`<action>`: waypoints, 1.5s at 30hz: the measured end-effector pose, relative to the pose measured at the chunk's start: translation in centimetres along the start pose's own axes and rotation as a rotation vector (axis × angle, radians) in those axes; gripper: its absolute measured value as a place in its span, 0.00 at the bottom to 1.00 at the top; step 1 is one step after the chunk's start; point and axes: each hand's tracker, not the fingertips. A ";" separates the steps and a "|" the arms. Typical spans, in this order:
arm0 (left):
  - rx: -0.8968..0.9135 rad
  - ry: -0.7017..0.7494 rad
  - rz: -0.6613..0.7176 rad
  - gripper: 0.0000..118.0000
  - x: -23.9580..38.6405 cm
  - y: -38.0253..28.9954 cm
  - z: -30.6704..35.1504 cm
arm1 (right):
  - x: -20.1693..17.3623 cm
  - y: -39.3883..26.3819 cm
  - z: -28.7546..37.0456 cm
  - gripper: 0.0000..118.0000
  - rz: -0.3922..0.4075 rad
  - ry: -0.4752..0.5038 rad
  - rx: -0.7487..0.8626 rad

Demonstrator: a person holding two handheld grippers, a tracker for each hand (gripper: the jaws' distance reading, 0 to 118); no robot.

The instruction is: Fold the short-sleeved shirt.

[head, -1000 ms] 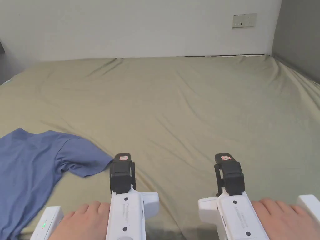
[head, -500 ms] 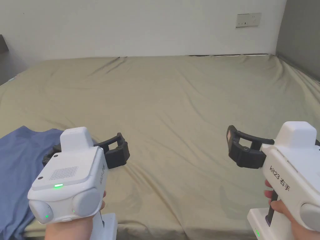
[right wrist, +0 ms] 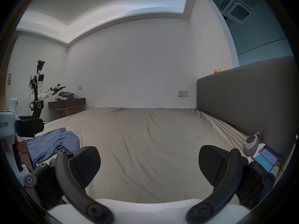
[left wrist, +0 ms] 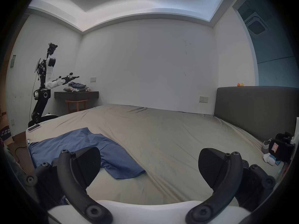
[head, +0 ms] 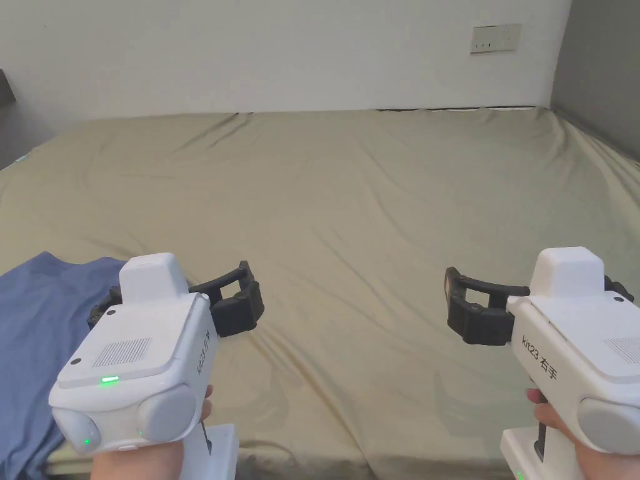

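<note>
Both your left gripper (left wrist: 148, 167) and right gripper (right wrist: 148, 166) gape wide, empty; shirt (head: 37, 337) lies at nine o'clock on the bed (head: 375, 206).

Matt blue cloth, soft and rumpled, is being shown by the short-sleeved shirt (head: 37, 325) — matt olive cloth, creased, by the bed sheet (head: 375, 206). Smooth white plastic housings and matt black ribbed pads are being shown by the left gripper (left wrist: 148, 167) and right gripper (right wrist: 148, 166).

Head view: looked down from above, toward the wall (head: 281, 56) at twelve o'clock.
Gripper views: sat low, close over the bed (left wrist: 161, 138), sharing it with the head view.
</note>
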 end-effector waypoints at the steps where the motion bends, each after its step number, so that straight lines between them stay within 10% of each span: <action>1: -0.002 -0.002 0.005 0.99 0.0 0.0 0.0 | 0.0 0.0 0.0 1.00 0.001 -0.003 0.003; 10: 0.000 -0.010 -0.004 0.92 0.2 0.1 0.2 | 0.3 0.1 0.1 1.00 0.012 -0.024 0.007; 11: 0.012 -0.012 -0.007 0.79 0.2 0.1 0.4 | 0.2 0.1 0.3 0.99 0.021 -0.032 0.023; 13: 0.041 -0.004 -0.020 0.15 0.7 0.3 0.7 | 0.3 0.2 0.7 0.89 0.037 -0.019 0.046; 14: 0.042 0.015 -0.043 0.01 1.0 0.5 0.6 | 0.3 0.3 0.8 0.69 0.017 0.001 0.040; 15: 0.041 0.021 -0.055 0.01 1.0 0.4 0.6 | 0.1 0.4 1.0 0.18 0.032 0.004 0.054; 16: 0.042 -0.024 -0.046 0.01 1.1 0.4 0.6 | -0.2 0.5 1.1 0.00 0.089 -0.024 0.081; 17: 0.030 -0.065 -0.060 0.00 1.1 0.4 0.6 | -0.5 0.7 0.9 0.00 0.188 -0.076 0.143; 20: 0.035 -0.052 -0.087 0.00 1.6 0.0 0.9 | 0.4 0.4 1.4 0.00 0.003 -0.012 0.021; 29: 0.022 0.014 -0.081 0.00 -0.9 1.3 1.6 | -0.4 0.6 1.0 0.00 0.040 -0.012 0.020; 36: 0.046 0.214 -0.012 0.00 -8.3 3.3 3.5 | -7.4 1.8 0.5 0.00 0.150 0.207 0.096; 45: 0.041 0.483 0.044 0.00 -16.9 3.7 6.0 | -18.1 1.5 -4.9 0.00 0.078 0.491 0.040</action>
